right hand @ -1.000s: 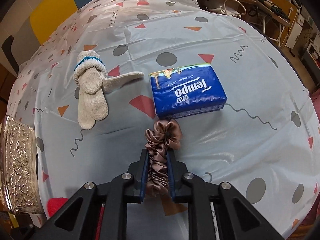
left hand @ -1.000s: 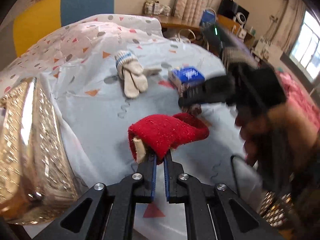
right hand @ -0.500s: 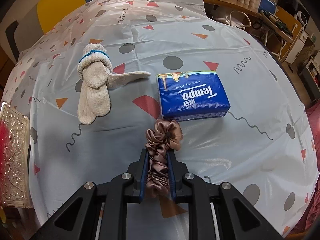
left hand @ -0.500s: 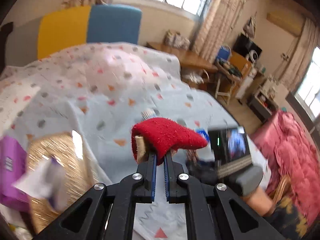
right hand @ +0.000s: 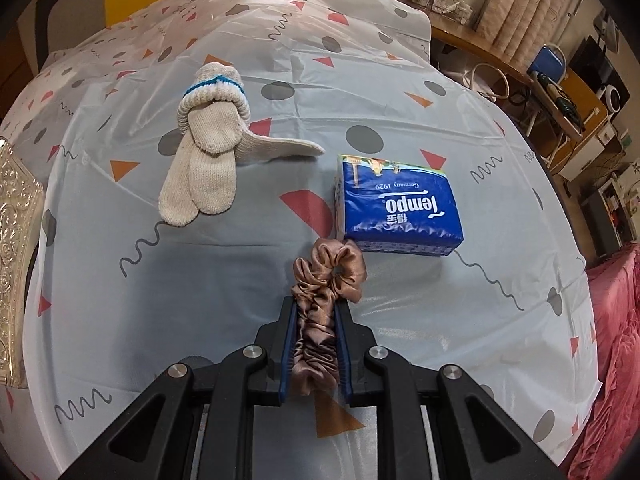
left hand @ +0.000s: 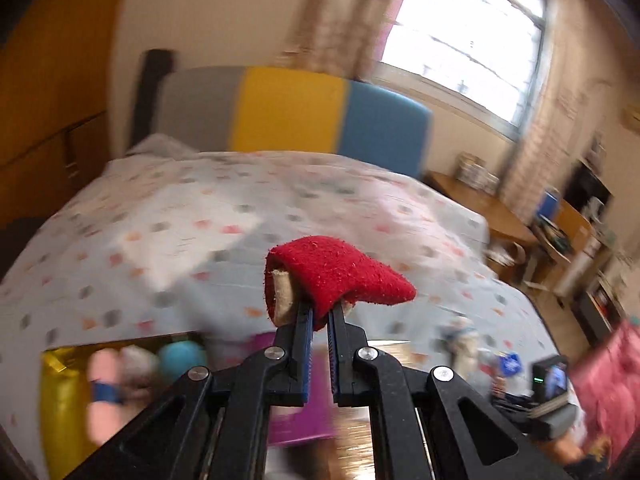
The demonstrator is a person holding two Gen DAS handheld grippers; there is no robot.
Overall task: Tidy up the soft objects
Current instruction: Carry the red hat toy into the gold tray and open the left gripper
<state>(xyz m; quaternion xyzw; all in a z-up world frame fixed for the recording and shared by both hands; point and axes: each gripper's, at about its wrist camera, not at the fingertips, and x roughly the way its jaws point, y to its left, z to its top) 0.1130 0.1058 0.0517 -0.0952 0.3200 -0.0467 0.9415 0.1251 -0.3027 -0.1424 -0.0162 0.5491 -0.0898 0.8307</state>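
My left gripper (left hand: 319,314) is shut on a red cloth (left hand: 336,276) and holds it in the air above the gold box (left hand: 60,400), which holds several blurred soft things. My right gripper (right hand: 316,312) is shut on a brown satin scrunchie (right hand: 326,280) just above the bed sheet. A pair of cream knitted gloves (right hand: 208,140) lies on the sheet to the upper left of it. A blue Tempo tissue pack (right hand: 398,204) lies just beyond the scrunchie to the right.
The gold embossed box rim (right hand: 16,240) shows at the left edge of the right wrist view. A purple item (left hand: 300,408) lies below the left gripper. A wooden desk (right hand: 520,64) stands beyond the bed, a pink quilt (right hand: 612,340) to the right.
My left gripper has lifted the red cloth off the sheet and swung left over the gold box. My right gripper has kept hold of the scrunchie and moved slightly.
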